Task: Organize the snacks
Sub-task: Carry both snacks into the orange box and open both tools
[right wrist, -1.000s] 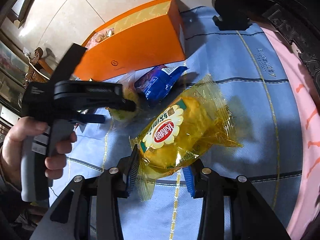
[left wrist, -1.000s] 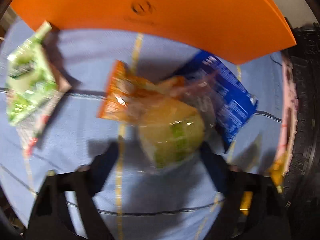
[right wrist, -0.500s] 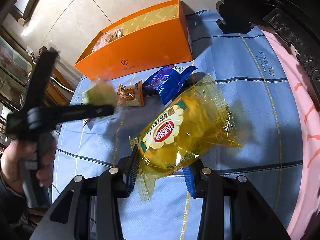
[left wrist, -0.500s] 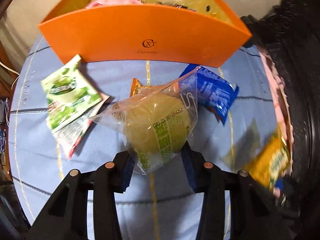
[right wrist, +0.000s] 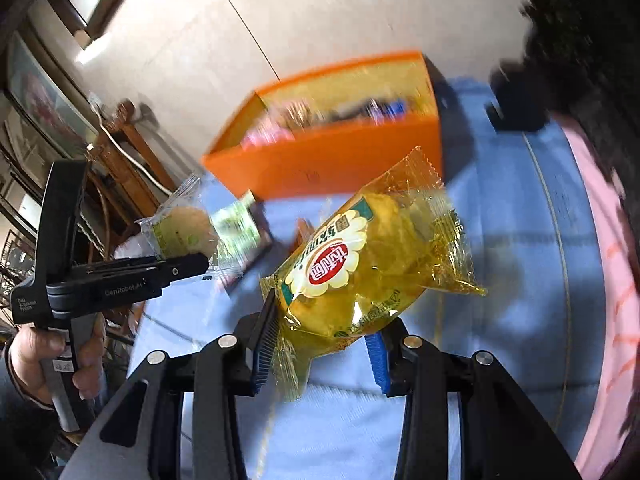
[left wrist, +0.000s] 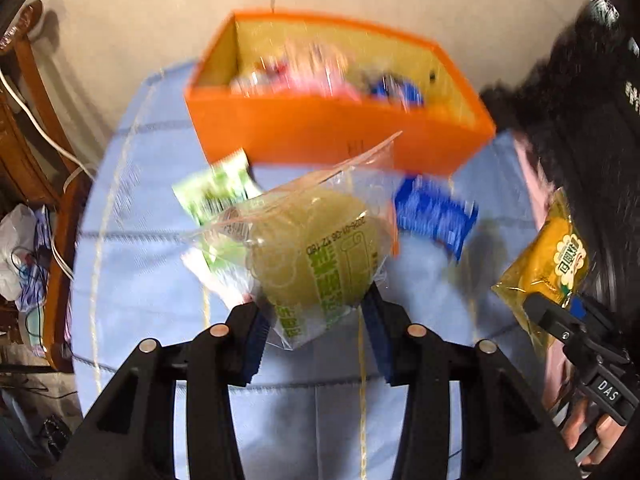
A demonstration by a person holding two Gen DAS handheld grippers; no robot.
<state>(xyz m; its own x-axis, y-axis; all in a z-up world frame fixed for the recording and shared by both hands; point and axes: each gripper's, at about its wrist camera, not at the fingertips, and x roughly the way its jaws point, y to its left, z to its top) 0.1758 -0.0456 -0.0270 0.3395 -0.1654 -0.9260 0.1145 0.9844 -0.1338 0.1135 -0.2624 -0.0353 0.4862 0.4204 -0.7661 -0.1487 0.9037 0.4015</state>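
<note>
Clear-wrapped green cake (left wrist: 320, 264) sits pinched between the left gripper (left wrist: 316, 340) pads, lifted off the blue cloth (left wrist: 140, 280). Likewise the yellow bun pack (right wrist: 360, 268) is clamped in the right gripper (right wrist: 320, 348). Both hang ahead of the jaws, short of the orange box (left wrist: 320, 132) beyond, which already holds snacks, probably their destination. Green sachet (left wrist: 216, 192) and blue packet (left wrist: 436, 212) lie below on the cloth.

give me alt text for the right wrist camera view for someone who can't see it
The right gripper holds a yellow snack packet above a blue tablecloth. Behind it stands an open orange box with snacks inside; at left, the left gripper holds a clear-wrapped green pastry.
</note>
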